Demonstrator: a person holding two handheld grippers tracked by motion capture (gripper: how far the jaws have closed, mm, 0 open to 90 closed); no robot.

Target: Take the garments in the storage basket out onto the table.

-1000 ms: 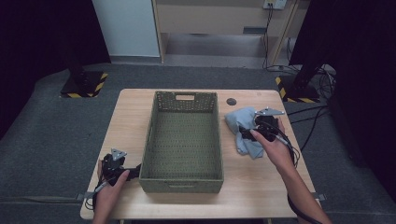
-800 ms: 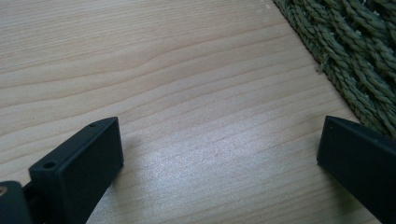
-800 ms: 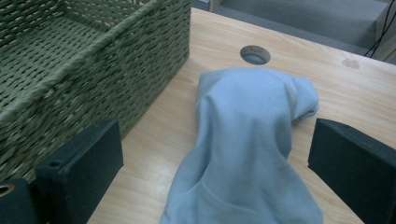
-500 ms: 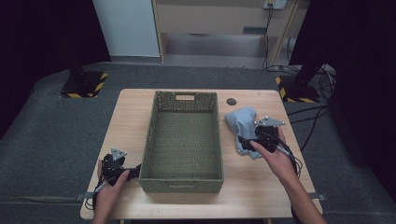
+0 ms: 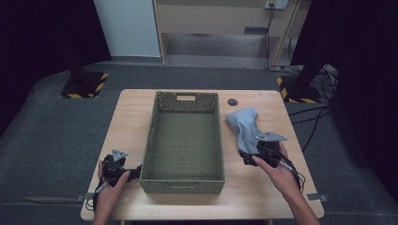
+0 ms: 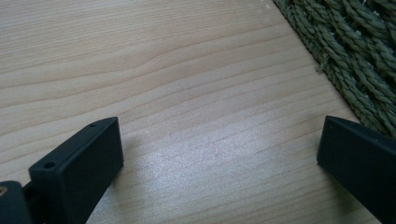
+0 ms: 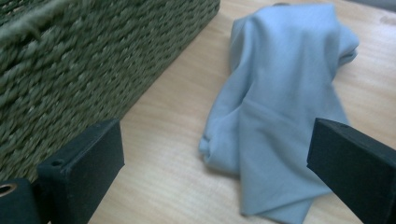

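A crumpled light blue cloth (image 5: 243,127) lies on the wooden table (image 5: 263,197) just right of a green woven basket (image 5: 185,176). My right gripper (image 5: 248,158) sits at the cloth's near end, open, its jaws spread wide with the cloth (image 7: 285,107) stretching away between them. The left gripper (image 5: 129,173) rests on the table by the basket's near left corner, open, with bare wood between its jaws and the basket's weave (image 6: 355,56) at the right.
The basket is empty and takes up the table's middle. A small dark round mark (image 5: 232,101) sits on the table behind the cloth. Bare wood runs along the near edge and the left side (image 5: 124,122). Black stands with striped bases stand on the floor beyond.
My right gripper has drawn back toward the near edge, from over the cloth to its near end. The cloth now lies longer and narrower. The left gripper has not moved.
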